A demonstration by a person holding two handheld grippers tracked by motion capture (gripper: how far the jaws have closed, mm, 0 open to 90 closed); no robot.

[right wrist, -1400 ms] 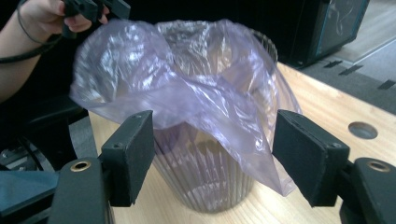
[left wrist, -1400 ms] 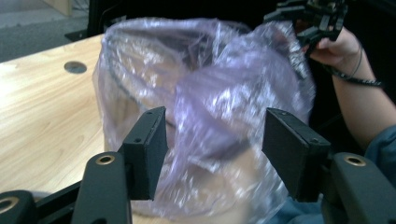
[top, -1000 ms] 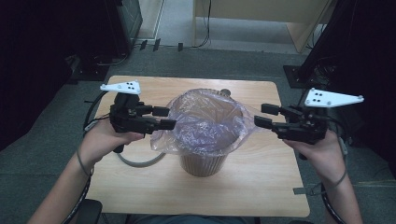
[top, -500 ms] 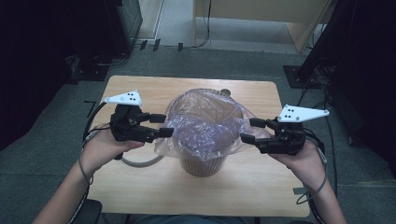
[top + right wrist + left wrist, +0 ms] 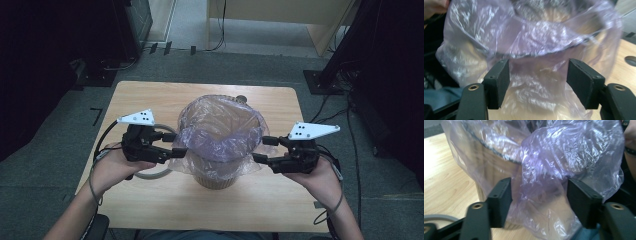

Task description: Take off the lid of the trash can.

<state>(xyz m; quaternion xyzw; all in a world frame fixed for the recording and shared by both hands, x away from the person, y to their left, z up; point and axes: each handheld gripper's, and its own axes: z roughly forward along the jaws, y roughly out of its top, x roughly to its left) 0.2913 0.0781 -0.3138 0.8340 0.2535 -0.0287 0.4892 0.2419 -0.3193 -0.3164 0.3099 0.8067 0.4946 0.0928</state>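
A brown waste bin (image 5: 215,176) stands mid-table, lined with a thin purple plastic bag (image 5: 220,131) folded over its rim. My left gripper (image 5: 175,144) is at the bin's left side and open, with the bag's hanging skirt between its jaws. In the left gripper view, crumpled bag film (image 5: 549,170) bulges between the spread jaws of the left gripper (image 5: 541,202). My right gripper (image 5: 260,149) is open at the bin's right side. In the right gripper view, the bag (image 5: 536,45) and the bin rim sit just beyond the wide-apart jaws of the right gripper (image 5: 540,83).
The wooden table (image 5: 150,97) has free surface behind and in front of the bin. A grey cable loop (image 5: 150,175) lies by the left hand. A round hole (image 5: 631,60) is in the tabletop. Dark equipment stands flank the table on the floor.
Both grippers have come down and nearer to me along the bin's sides. The right one also moved in toward the bin. The bag's overhang now lies between their jaws.
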